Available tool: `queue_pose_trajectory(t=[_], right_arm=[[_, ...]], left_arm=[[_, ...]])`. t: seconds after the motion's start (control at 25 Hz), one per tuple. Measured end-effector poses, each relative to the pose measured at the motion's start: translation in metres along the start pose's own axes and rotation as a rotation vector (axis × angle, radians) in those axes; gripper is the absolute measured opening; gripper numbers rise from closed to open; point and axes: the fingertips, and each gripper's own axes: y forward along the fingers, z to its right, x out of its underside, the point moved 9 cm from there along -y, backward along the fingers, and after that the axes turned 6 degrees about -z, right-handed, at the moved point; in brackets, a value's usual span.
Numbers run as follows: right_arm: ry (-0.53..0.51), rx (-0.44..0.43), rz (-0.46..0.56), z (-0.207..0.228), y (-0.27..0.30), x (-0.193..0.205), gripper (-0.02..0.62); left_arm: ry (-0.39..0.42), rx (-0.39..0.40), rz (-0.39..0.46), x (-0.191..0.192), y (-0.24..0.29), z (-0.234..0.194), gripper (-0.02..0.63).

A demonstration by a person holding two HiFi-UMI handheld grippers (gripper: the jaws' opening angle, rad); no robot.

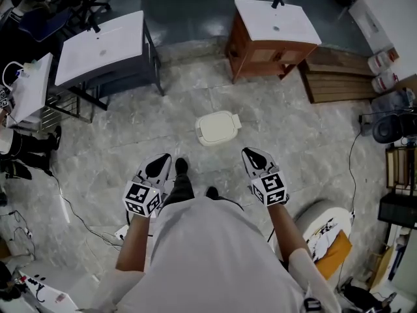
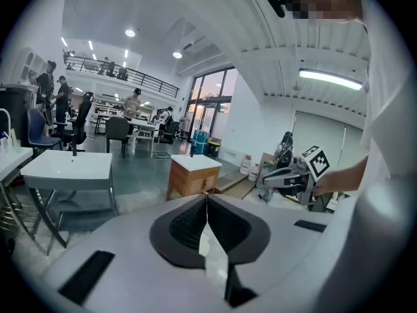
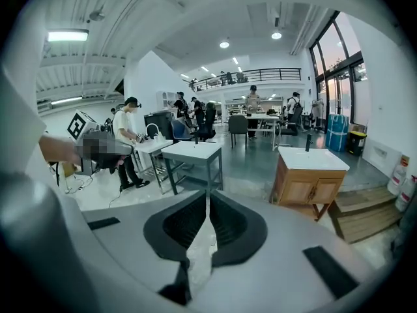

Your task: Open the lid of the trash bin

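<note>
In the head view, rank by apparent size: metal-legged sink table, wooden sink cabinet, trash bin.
Largest, too alike to separate: metal-legged sink table and wooden sink cabinet.
Smallest: trash bin.

Trash bin (image 1: 217, 127): smooth cream plastic with a faint sheen.
Floor (image 1: 306, 142): pale marbled stone, lightly polished.
Cabinet (image 1: 260, 54): brown wood, smooth white top.
Table (image 1: 101, 47): matt white top, dark metal legs.
Left gripper (image 2: 207, 196): matt grey plastic, black ribbed pads (image 2: 186, 223).
Right gripper (image 3: 208, 193): matt grey plastic, black ribbed pads.
Shirt (image 1: 215, 259): plain white cloth.
</note>
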Motion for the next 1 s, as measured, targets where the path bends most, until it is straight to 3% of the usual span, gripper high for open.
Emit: queue_pose_trajectory(t=[0.52,1.0], right_arm=[[0.088,0.117,-0.104,-0.014,0.054,-0.030,0.035],[0.136,0.181,-0.195,-0.034,0.100,-0.032,0.035]], left_arm=[[0.066,0.193,-0.129,-0.016,0.054,-0.102,0.018],[0.114,0.363,-0.243,0.005,0.116,-0.142,0.018]])
